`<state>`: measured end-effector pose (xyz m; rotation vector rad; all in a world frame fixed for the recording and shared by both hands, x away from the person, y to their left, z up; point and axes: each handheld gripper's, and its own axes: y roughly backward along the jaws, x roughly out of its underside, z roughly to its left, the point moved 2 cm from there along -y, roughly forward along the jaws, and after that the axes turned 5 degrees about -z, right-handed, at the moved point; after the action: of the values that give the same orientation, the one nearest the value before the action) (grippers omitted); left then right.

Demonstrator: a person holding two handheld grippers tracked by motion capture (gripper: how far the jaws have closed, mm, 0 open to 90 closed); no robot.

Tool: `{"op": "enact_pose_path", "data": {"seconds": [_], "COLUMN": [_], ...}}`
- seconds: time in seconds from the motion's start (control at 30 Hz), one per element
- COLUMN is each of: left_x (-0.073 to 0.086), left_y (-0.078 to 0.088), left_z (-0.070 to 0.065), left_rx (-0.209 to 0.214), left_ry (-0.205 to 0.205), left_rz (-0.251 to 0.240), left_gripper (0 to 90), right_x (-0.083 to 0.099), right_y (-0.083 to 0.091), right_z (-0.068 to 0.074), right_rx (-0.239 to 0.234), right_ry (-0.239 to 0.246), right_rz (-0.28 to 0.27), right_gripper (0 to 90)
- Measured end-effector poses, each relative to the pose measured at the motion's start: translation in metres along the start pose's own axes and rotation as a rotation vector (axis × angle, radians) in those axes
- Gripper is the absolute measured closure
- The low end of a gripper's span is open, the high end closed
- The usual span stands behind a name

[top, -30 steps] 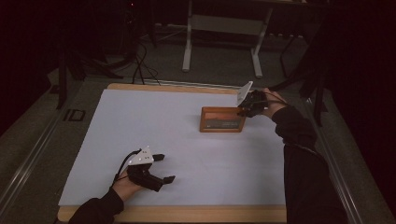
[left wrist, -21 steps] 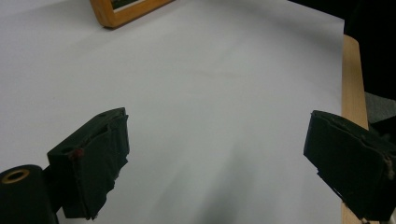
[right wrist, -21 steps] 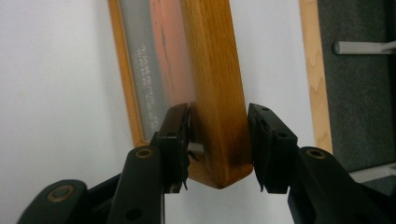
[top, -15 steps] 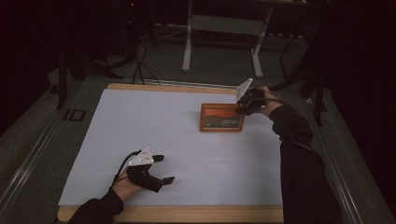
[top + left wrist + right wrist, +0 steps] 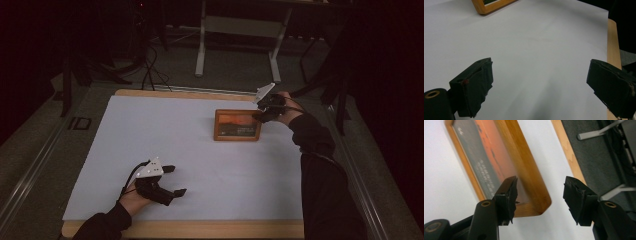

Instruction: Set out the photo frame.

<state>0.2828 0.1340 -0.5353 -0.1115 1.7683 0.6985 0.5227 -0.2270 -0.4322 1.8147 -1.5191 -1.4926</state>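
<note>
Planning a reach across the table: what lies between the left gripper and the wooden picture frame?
Nothing: in the high view only bare white table cover separates the left gripper from the wooden picture frame. The left gripper view shows the same bare stretch.

Dim lab: white-topped table (image 5: pixel 150 135), floor cables (image 5: pixel 150 65), metal stand legs (image 5: pixel 200 55).

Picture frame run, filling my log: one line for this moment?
right gripper: open, jaws just opening, straddling picture frame corner | left gripper: open, idle | frame flat on white sheet
</note>
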Motion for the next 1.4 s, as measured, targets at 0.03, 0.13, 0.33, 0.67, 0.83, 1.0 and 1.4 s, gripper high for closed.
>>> {"op": "enact_pose_path", "data": {"seconds": [0.03,0.13,0.33,0.67,0.83,1.0,1.4], "left_x": [0.000,0.000,-0.001,-0.002,-0.002,-0.001,0.000], "left_y": [0.000,-0.001,-0.001,0.000,-0.001,-0.002,-0.003], "left_z": [0.000,0.000,-0.001,-0.001,-0.001,-0.001,-0.001], "left_rx": [0.001,0.000,0.001,-0.008,-0.010,-0.011,-0.014], "left_ry": [0.002,-0.001,-0.007,-0.013,-0.018,-0.020,-0.019], "left_rz": [-0.001,0.000,-0.002,-0.012,-0.005,-0.002,-0.003], "left_gripper": [7.3,7.3,7.3,7.3,7.3,7.3,7.3], "right_x": [0.000,0.001,0.006,0.020,0.027,0.033,0.053], "right_y": [0.000,0.002,0.009,0.024,0.028,0.028,0.017], "right_z": [0.001,0.003,0.009,0.029,0.038,0.049,0.079], "right_rx": [-0.002,0.004,0.032,0.008,0.021,0.018,0.006], "right_ry": [-0.002,-0.032,-0.075,-0.232,-0.309,-0.333,-0.406], "right_rz": [0.006,0.008,-0.066,-0.211,-0.267,-0.305,-0.358], "right_gripper": [41.4,40.0,38.2,13.8,11.4,11.4,11.8]}}
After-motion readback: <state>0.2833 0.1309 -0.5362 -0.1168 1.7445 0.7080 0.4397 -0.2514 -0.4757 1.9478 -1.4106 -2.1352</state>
